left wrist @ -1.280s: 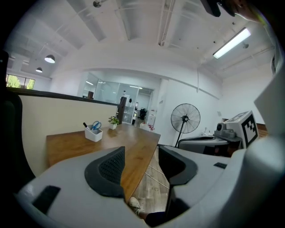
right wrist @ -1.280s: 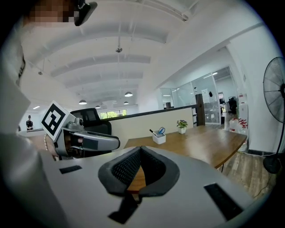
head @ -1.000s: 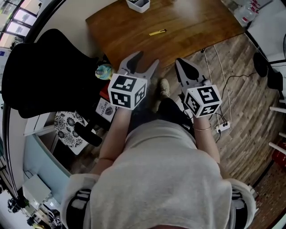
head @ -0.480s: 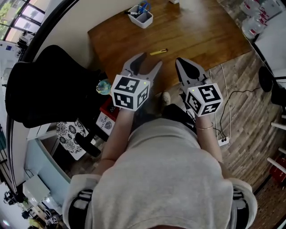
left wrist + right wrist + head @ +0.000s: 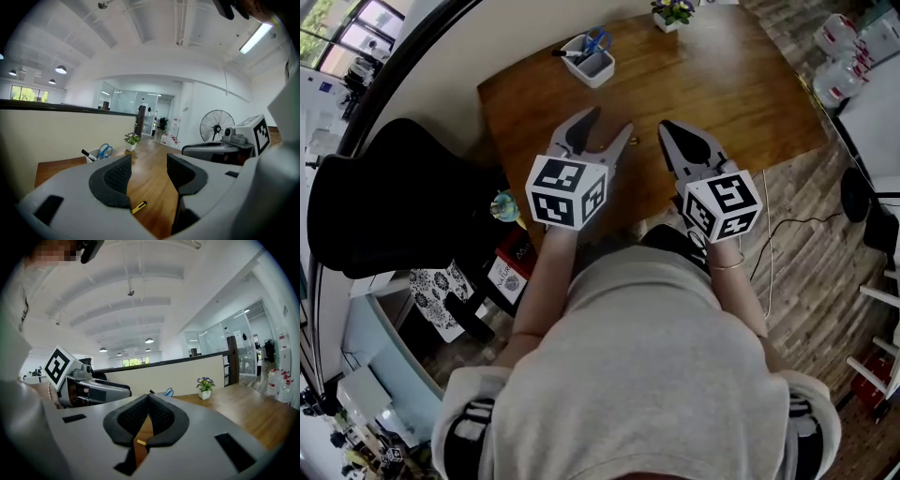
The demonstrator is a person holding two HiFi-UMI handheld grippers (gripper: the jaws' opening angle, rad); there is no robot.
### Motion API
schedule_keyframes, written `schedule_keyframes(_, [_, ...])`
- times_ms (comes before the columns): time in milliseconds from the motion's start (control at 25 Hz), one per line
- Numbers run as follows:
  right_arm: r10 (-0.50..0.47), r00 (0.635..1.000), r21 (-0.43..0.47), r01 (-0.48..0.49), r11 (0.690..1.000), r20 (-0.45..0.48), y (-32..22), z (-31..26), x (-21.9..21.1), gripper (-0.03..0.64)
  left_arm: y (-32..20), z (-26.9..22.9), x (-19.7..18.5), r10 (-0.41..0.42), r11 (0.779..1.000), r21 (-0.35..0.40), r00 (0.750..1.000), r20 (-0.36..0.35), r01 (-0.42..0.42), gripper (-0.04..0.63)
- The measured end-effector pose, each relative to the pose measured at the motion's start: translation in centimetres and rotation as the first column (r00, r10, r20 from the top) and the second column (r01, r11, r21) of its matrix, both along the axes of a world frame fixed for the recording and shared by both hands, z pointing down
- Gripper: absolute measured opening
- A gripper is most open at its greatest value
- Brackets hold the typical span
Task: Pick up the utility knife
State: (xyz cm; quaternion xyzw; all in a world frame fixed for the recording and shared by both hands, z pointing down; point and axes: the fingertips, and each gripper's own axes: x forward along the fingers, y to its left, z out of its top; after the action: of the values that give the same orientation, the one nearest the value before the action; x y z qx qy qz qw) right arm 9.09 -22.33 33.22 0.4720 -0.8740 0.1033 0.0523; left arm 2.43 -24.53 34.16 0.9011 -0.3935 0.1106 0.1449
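Note:
The yellow utility knife lies on the wooden table. It shows low between the jaws in the left gripper view. In the right gripper view only a yellow bit of the knife shows below the closed pads. The head view does not show it; the left gripper seems to cover it. My left gripper hovers open over the table's near edge, holding nothing. My right gripper is beside it on the right, shut and empty.
A white pen holder with scissors and a marker stands at the table's far left. A small potted plant is at the far edge. A black chair is left of the table. Cables run over the floor at right.
Both grippers have moved forward over the table's near edge. The knife, seen ahead of the left gripper before, is now hidden in the head view. Jaw states are unchanged.

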Motion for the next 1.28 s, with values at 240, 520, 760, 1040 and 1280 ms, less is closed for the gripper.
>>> schedule_keyframes(240, [-0.028,1.000,-0.008,0.028,1.000,0.005,-1.7,0.5,1.0,0.011,-1.4,0.7,0.5,-0.039,0.999,-0.016,0.999,0.002,0.039,0.236])
schedule_keyframes(520, [-0.057,0.998,-0.033,0.058,0.998,0.012,-2.4,1.4,0.5,0.011,-2.1,1.7,-0.3,-0.075,0.996,-0.042,0.997,0.021,0.076,0.236])
schedule_keyframes(760, [-0.048,0.999,-0.058,0.048,0.997,0.008,-2.5,2.4,0.1,0.011,-2.6,2.4,-0.8,-0.067,0.996,-0.053,0.997,0.031,0.069,0.238])
schedule_keyframes(1040, [-0.013,1.000,-0.078,0.012,0.997,-0.006,-2.4,2.8,-0.5,0.011,-2.4,3.5,-1.3,0.006,0.997,-0.082,0.998,0.061,-0.001,0.239])
schedule_keyframes(1280, [0.010,1.000,-0.102,-0.013,0.995,-0.026,-2.0,2.9,-0.9,0.011,-2.3,3.6,-1.6,0.064,0.994,-0.093,0.995,0.083,-0.056,0.244])
